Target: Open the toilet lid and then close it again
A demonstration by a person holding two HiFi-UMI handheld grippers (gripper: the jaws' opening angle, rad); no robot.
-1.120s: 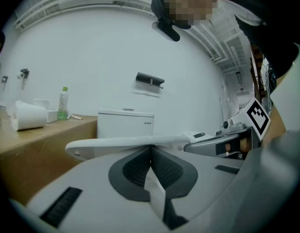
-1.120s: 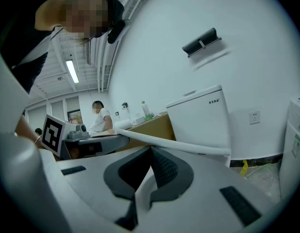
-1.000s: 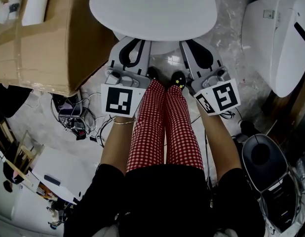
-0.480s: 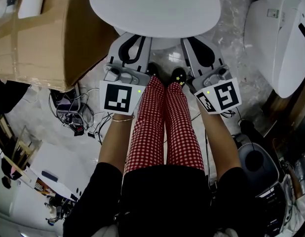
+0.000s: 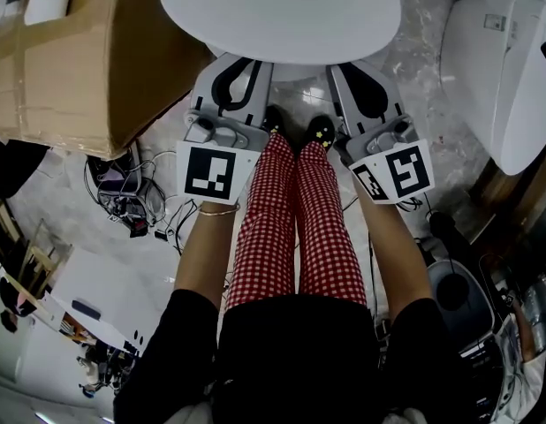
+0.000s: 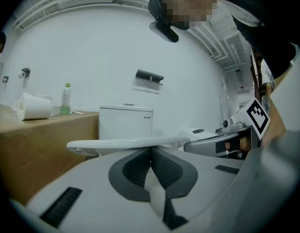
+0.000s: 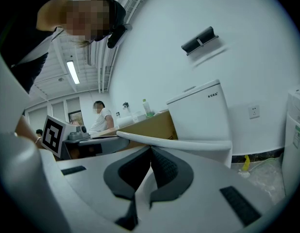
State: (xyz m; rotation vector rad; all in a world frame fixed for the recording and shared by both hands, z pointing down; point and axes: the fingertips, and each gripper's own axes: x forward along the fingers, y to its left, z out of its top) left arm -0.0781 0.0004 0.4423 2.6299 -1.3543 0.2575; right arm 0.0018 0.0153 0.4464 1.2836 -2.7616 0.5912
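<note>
Person: red-and-white checked trousers (image 5: pixel 295 228), black top (image 5: pixel 291 360), black shoes (image 5: pixel 319 132) with small yellow spots, thin bracelet (image 5: pixel 218 210) on the left wrist. Left gripper (image 5: pixel 236 71) and right gripper (image 5: pixel 360 73): light grey moulded bodies, dark grey ribbed pads (image 6: pixel 135 171), narrow dark slots (image 6: pixel 62 205) on the jaw backs. Each has a white marker cube (image 5: pixel 209 172) with black square codes.

The marbled grey floor (image 5: pixel 416 34) carries the toilet (image 5: pixel 277 11) at centre. A large cardboard box (image 5: pixel 74 73) stands just left of it and a second white toilet (image 5: pixel 503 69) stands to its right. A cable tangle (image 5: pixel 123 206) lies near the box. Two black shoes (image 5: pixel 319 132) rest before the toilet.
</note>
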